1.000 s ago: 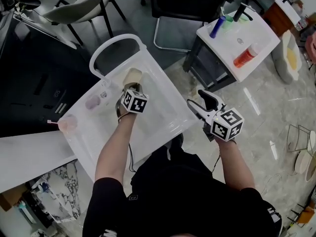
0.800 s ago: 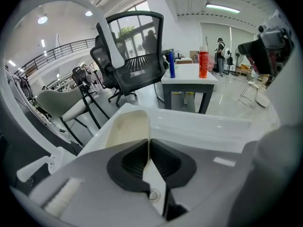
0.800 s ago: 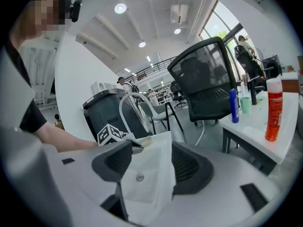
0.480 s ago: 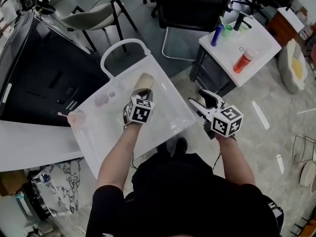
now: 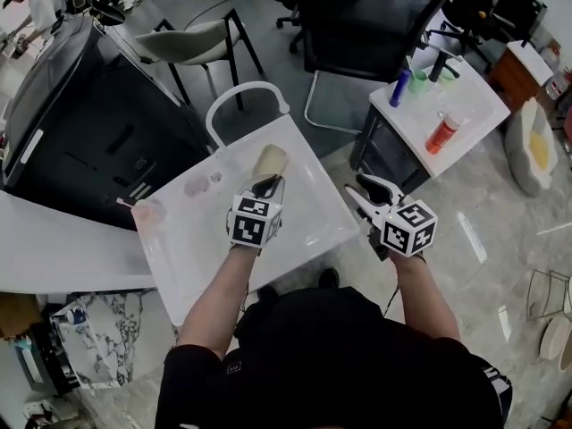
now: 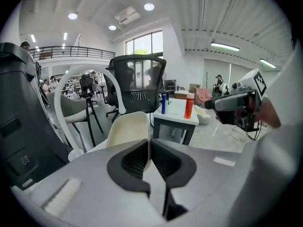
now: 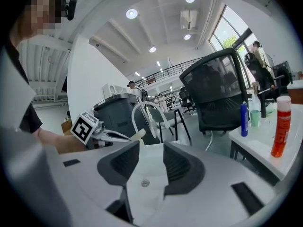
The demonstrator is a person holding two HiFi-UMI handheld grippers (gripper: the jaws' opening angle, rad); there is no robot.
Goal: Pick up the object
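Note:
A white translucent bag with a loop handle is spread flat in front of me, with a cream object inside it near the handle. My left gripper is shut on the bag right at the cream object, its jaws meeting with no gap. My right gripper is at the bag's right edge. A corner of the bag with a snap button lies between its jaws, which are closing and still stand a little apart.
A black cabinet and a white tabletop lie to the left. Beyond the bag stand a grey chair and an office chair. A small white table at the right carries a red bottle and a blue bottle.
The right gripper's jaws have narrowed around the bag's right corner. The left gripper stays shut on the bag by the cream object. My view has shifted a little.

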